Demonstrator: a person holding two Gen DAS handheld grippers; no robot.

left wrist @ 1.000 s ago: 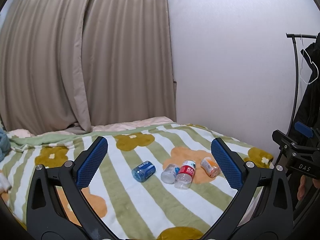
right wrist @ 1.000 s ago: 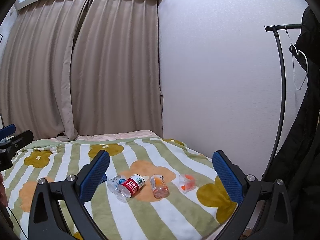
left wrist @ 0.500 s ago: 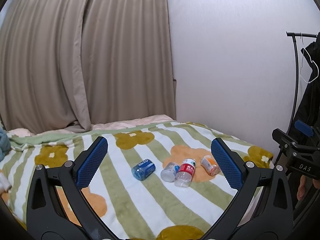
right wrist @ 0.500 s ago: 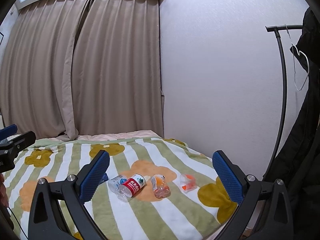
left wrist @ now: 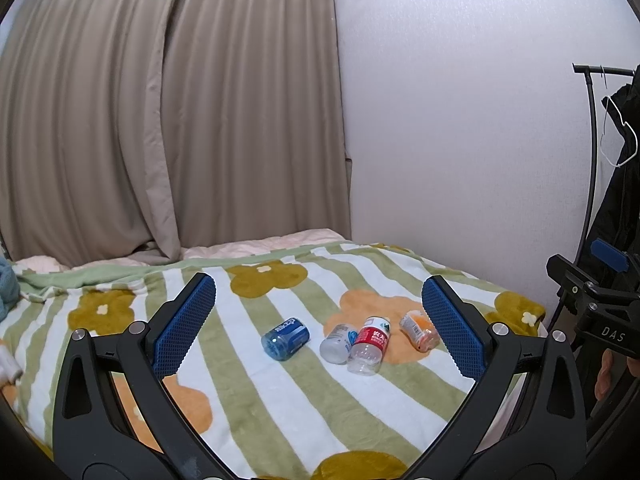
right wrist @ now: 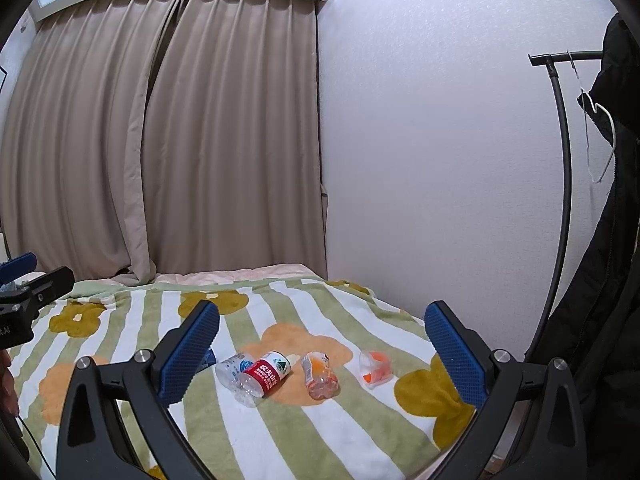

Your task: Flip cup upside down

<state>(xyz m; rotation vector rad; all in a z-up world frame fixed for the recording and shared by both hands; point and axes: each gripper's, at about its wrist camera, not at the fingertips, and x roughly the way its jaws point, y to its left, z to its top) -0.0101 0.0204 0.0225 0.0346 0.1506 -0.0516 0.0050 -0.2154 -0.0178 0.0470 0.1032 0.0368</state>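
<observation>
**Left wrist view.** The left tool (left wrist: 318, 284) is spread wide and holds nothing. It hangs above the near part of the bed (left wrist: 248, 408), well apart from everything on it. Against the pictures of a second ago the framing and the items' places are practically unchanged. Judgement: no approach has begun and the task is not started.

Count on the striped blanket, all lying on their sides in a left-to-right row:
- one blue container (left wrist: 285, 338)
- one clear bottle with a blue label (left wrist: 338, 344), touching the red-labelled bottle (left wrist: 370, 345)
- one orange bottle (left wrist: 418, 330)

That makes four items. No cup is seen here. It probably sits behind the tool's right finger.

**Right wrist view.** The right tool (right wrist: 324, 308) is likewise fully spread and empty, above the near edge of the bed. Nothing has shifted in this view over the last second either.

Count:
- three bottles in plain sight
- the blue container, mostly hidden behind the left finger
- one cup (right wrist: 375, 369)

The cup is small, clear and orange inside. It lies at the right end of the row, just right of the orange bottle and apart from it. It appears to be on its side, though it is too small to be certain.

Judgement: the right tool is the nearer one to the cup, and the grasp remains to be made
</observation>
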